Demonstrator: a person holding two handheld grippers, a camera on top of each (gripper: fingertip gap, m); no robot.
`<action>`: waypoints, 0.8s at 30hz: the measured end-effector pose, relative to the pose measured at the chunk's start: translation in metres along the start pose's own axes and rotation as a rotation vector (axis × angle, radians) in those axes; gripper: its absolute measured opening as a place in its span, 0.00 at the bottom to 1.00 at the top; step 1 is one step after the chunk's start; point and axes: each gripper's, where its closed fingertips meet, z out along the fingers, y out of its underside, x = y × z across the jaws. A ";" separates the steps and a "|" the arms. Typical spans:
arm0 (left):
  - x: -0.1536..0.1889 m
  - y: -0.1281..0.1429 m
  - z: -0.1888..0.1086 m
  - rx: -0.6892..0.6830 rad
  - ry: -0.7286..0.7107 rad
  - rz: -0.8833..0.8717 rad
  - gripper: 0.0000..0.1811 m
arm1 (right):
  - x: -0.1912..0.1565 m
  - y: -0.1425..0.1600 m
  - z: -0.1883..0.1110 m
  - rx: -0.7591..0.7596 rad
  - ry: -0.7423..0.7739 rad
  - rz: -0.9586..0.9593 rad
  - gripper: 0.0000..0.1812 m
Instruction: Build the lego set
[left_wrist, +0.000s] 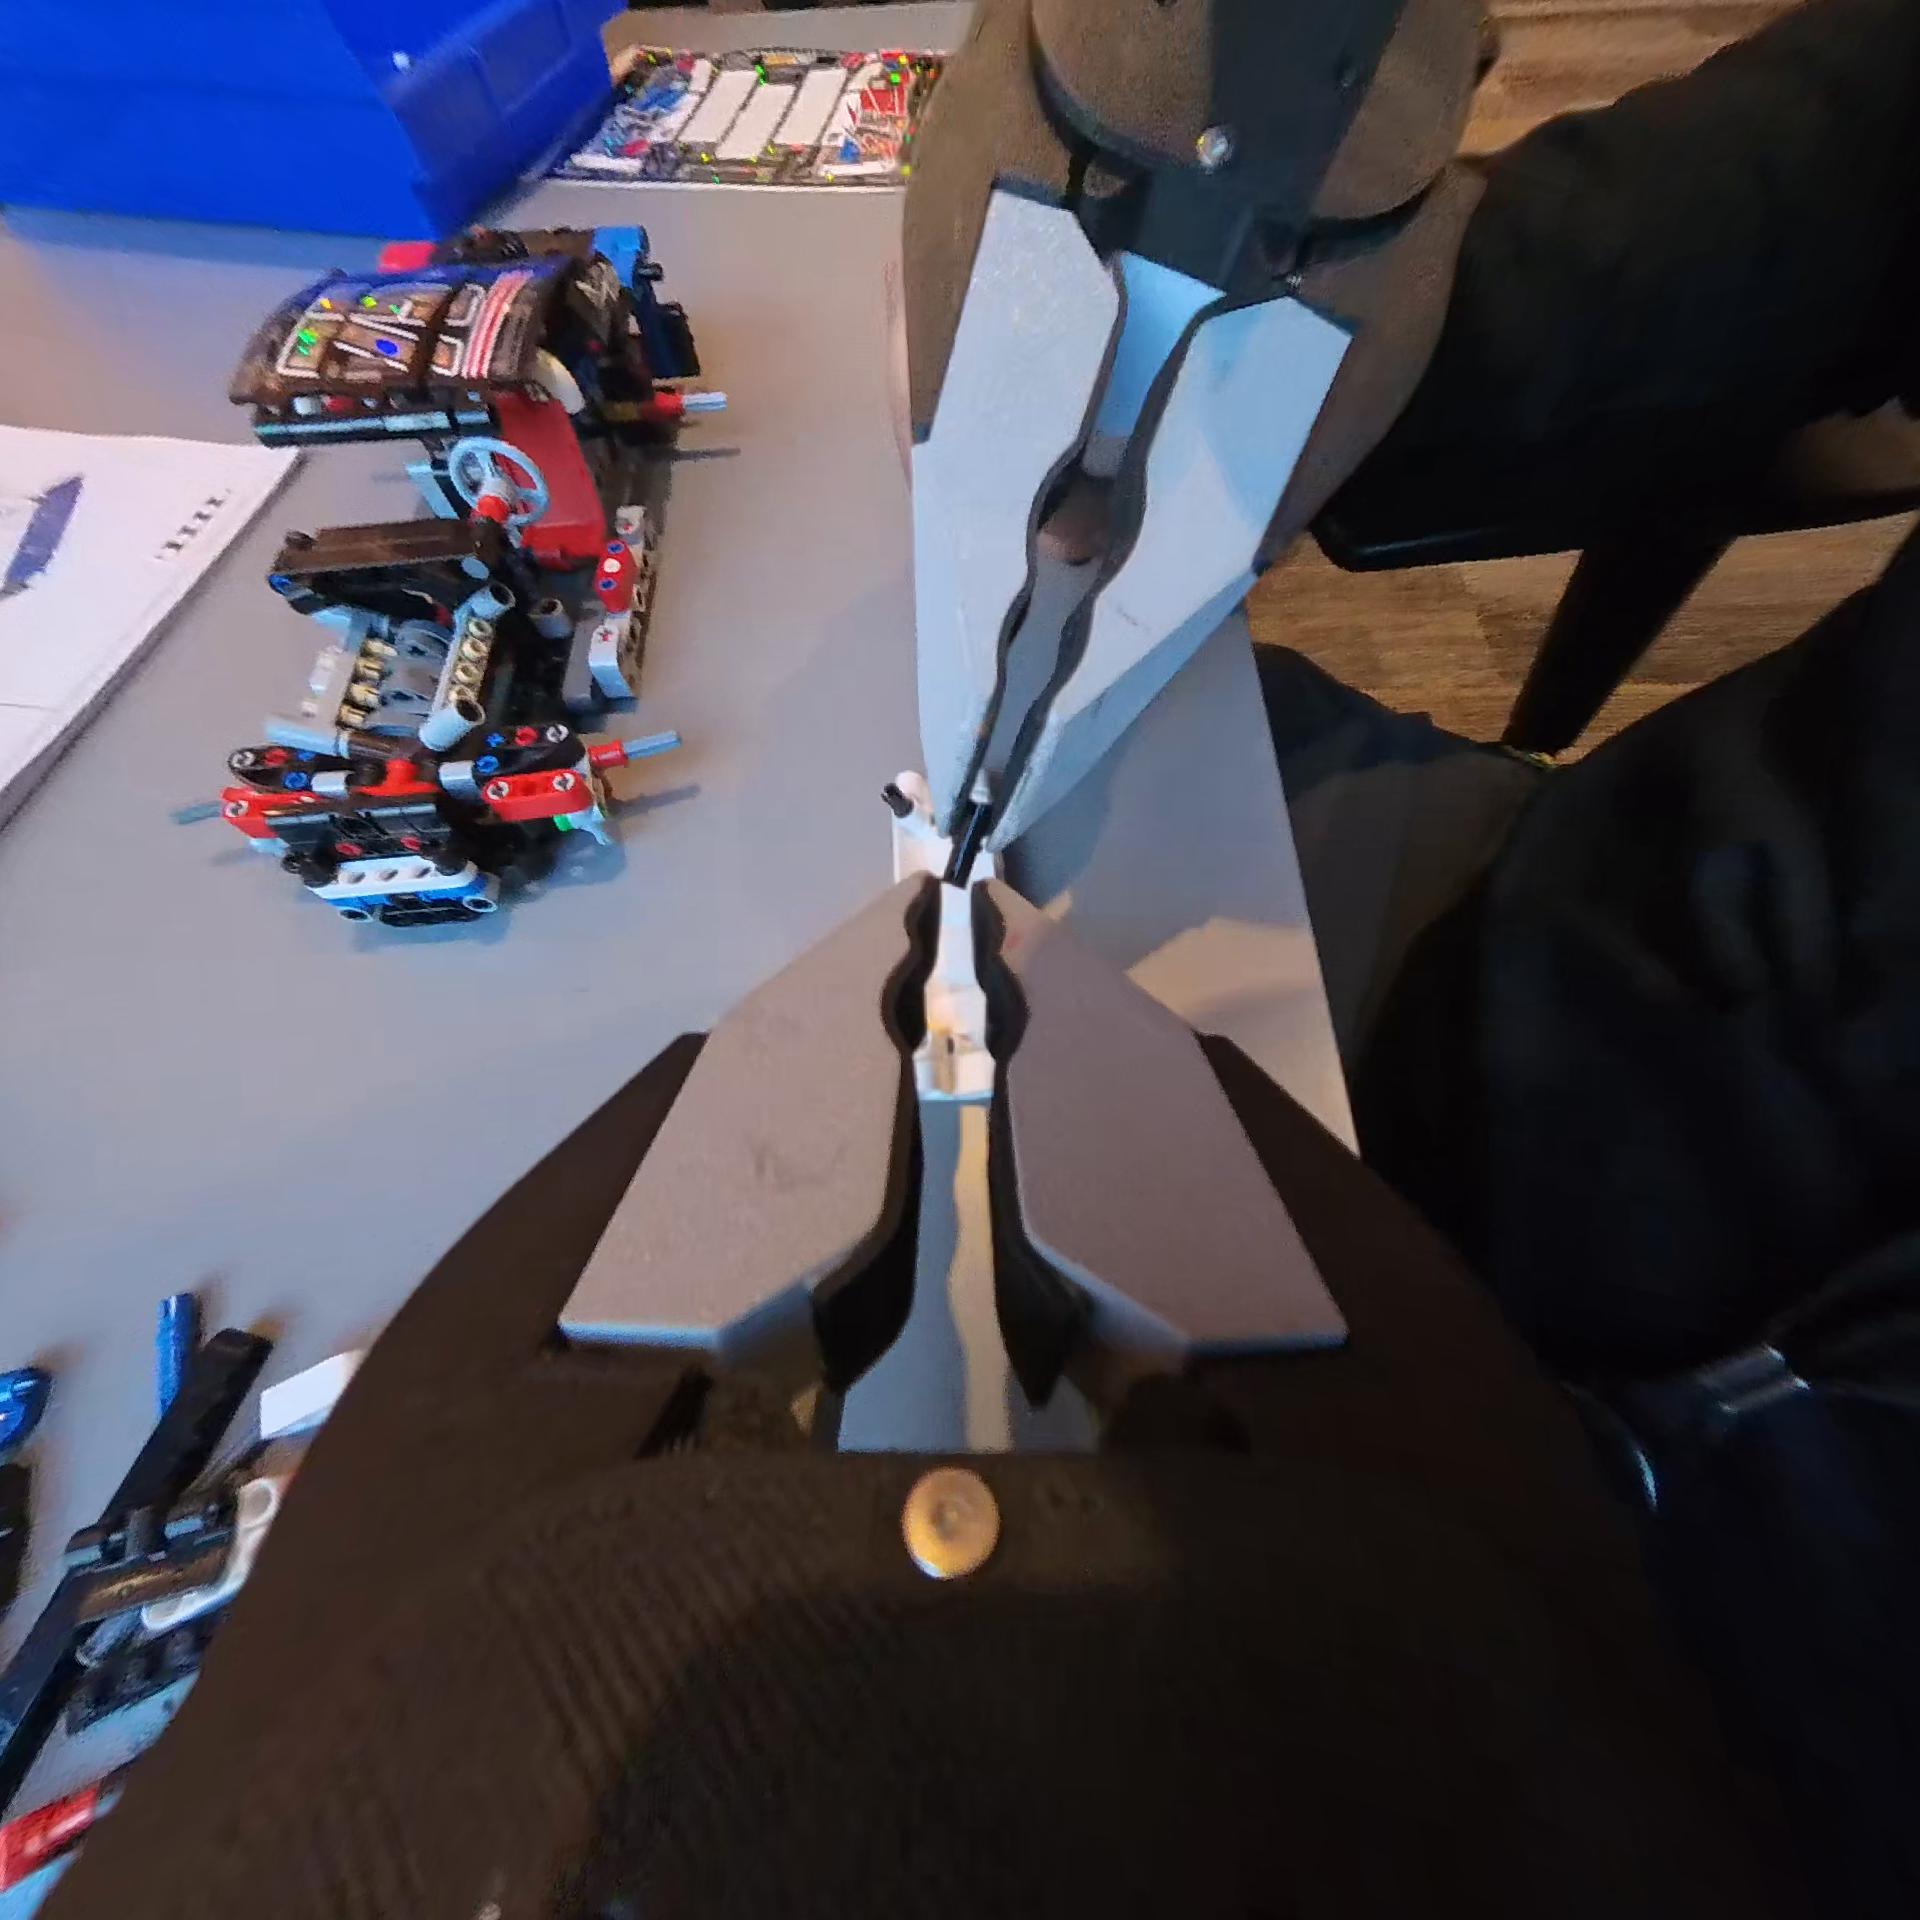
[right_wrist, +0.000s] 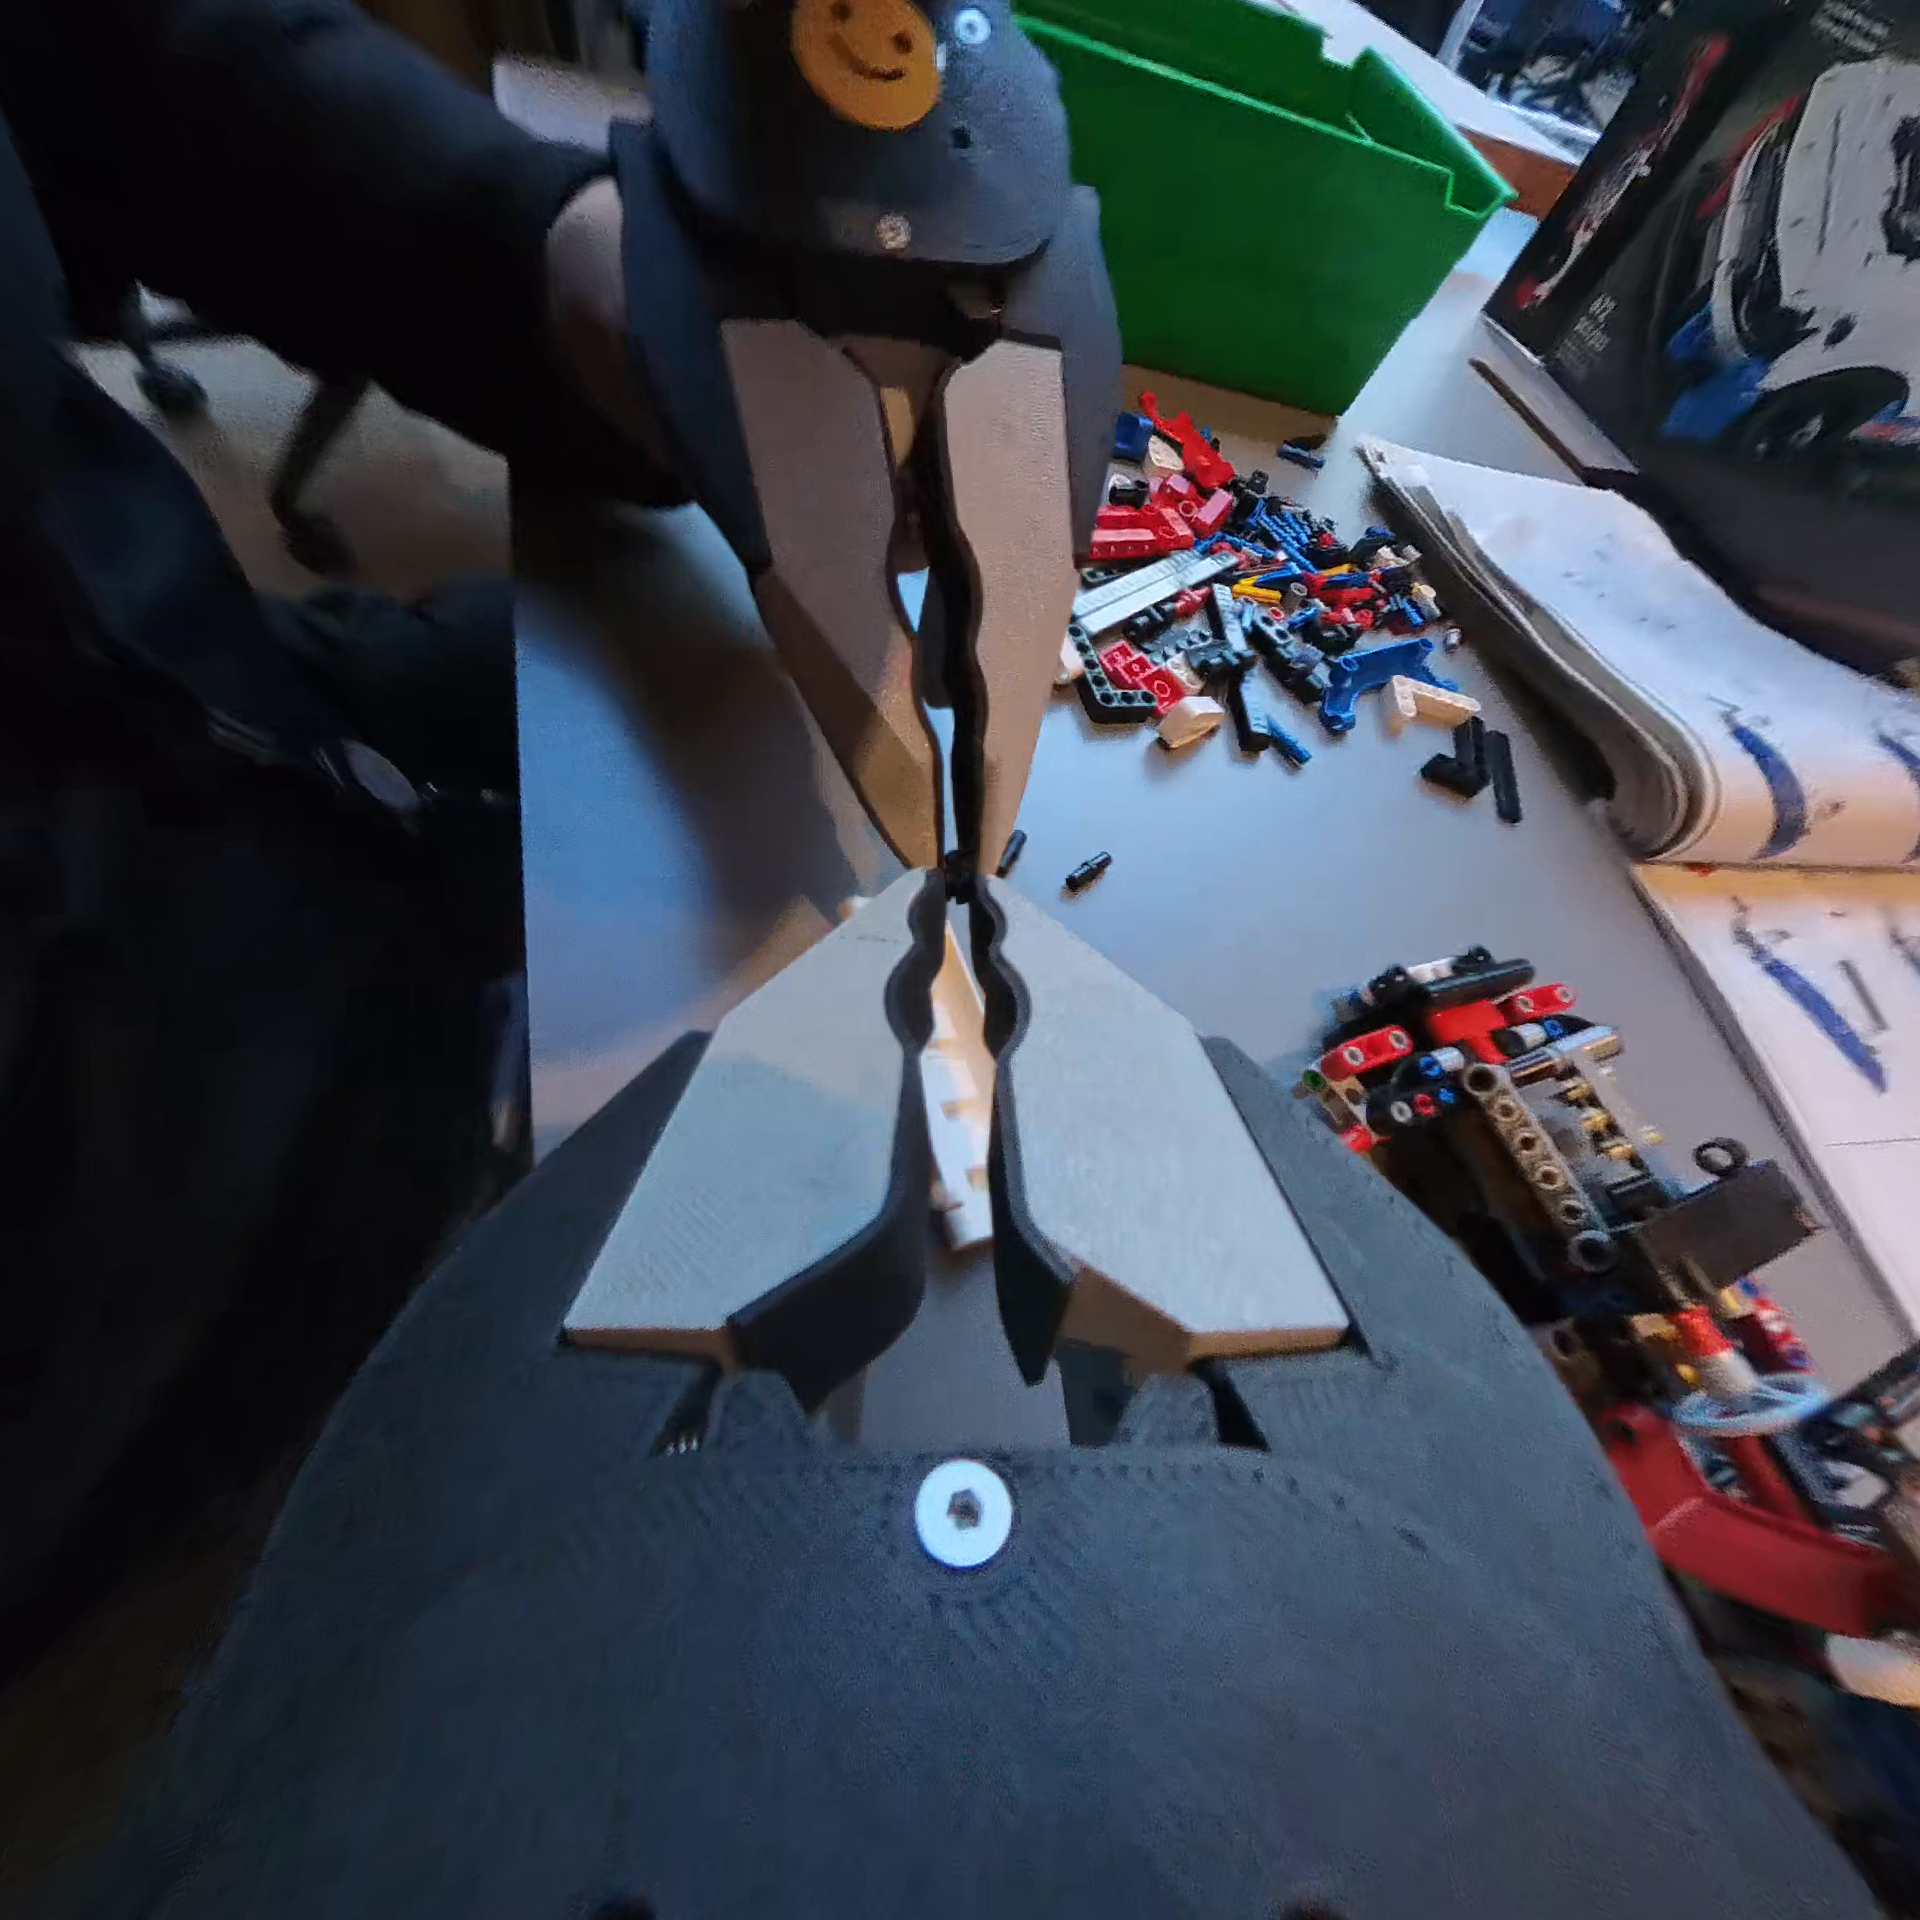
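The left gripper (left_wrist: 951, 888) clamps a white Lego panel (left_wrist: 948, 997); tip to tip with it, the right gripper (left_wrist: 971, 821) pinches a black pin (left_wrist: 961, 847). The printed instruction booklet (left_wrist: 94, 561) lies far left, its writing unreadable.

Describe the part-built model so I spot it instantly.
On the grey table, just before the blue bin, lies the part-built car. Unlike the loose pieces nearby, it is assembled, with a pale steering wheel against a red panel.

Two grippers (left_wrist: 954, 883) (right_wrist: 954, 878); one partly built car model (left_wrist: 457, 582); two storage bins, blue (left_wrist: 260, 104) and green (right_wrist: 1247, 239); one loose-parts pile (right_wrist: 1268, 613).
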 end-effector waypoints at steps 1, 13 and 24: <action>0.000 0.002 0.001 -0.008 0.002 0.005 0.01 | 0.000 0.002 0.001 -0.011 0.001 -0.012 0.01; -0.001 0.011 0.008 -0.055 -0.051 0.118 0.01 | -0.003 0.008 0.005 -0.018 -0.021 0.031 0.01; 0.000 0.007 0.006 -0.024 -0.004 0.073 0.01 | -0.002 0.002 0.005 0.005 -0.030 0.006 0.01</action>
